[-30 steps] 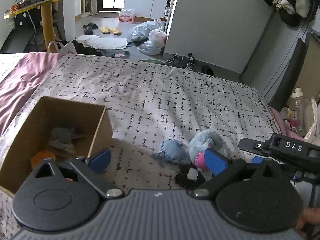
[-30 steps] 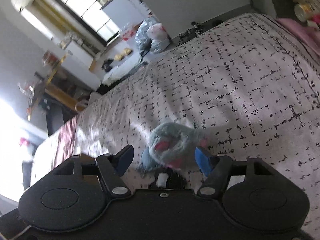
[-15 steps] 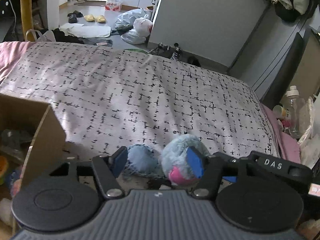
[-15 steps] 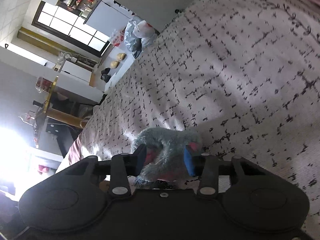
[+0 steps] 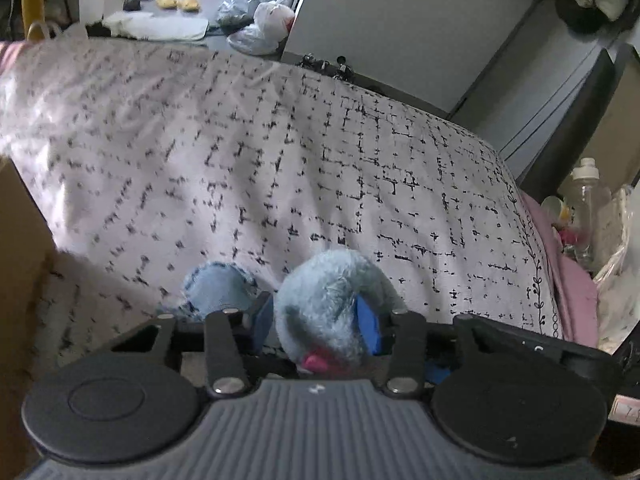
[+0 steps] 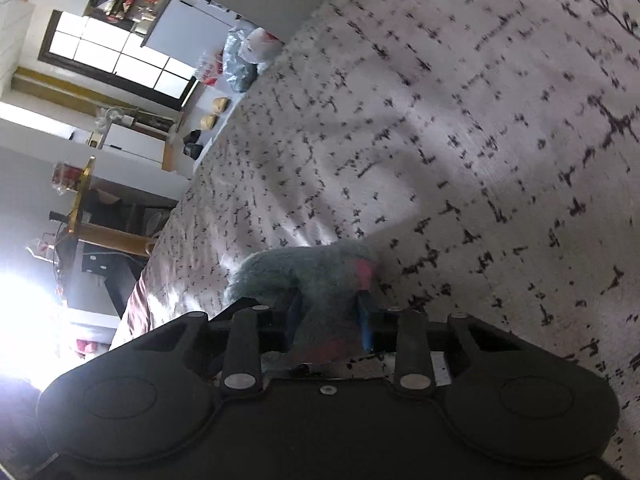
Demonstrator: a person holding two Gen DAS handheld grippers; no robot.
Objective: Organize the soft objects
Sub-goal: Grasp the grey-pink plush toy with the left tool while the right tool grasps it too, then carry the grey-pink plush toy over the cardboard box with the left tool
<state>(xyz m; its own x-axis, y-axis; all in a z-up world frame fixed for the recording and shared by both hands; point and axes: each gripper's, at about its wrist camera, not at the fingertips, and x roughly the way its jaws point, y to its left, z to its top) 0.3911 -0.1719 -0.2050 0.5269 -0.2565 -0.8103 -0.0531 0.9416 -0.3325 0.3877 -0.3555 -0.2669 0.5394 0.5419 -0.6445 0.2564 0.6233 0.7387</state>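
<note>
- Your left gripper (image 5: 316, 322) has just been closing, and its blue pads (image 5: 367, 322) now pinch the fluffy grey-blue plush toy (image 5: 332, 292) from both sides.
- Your right gripper (image 6: 330, 314) has just been closing too, and it is clamped on the same plush toy (image 6: 316, 276); the fur bulges out above its pads.
- In the left wrist view the right gripper's black body (image 5: 532, 346) sits just to the right of the left one, low against the bed.
- The plush toy lies on the bed (image 5: 280, 152), on a pale cover with black dashes, near its closer edge. A pink patch (image 6: 363, 270) shows on the toy.
- A flat pale-blue fabric piece (image 5: 218, 284) lies just left of the toy; you cannot tell whether it is part of it.
- A cardboard box (image 5: 18, 248) stands on the bed at the left edge of the left wrist view.
</note>
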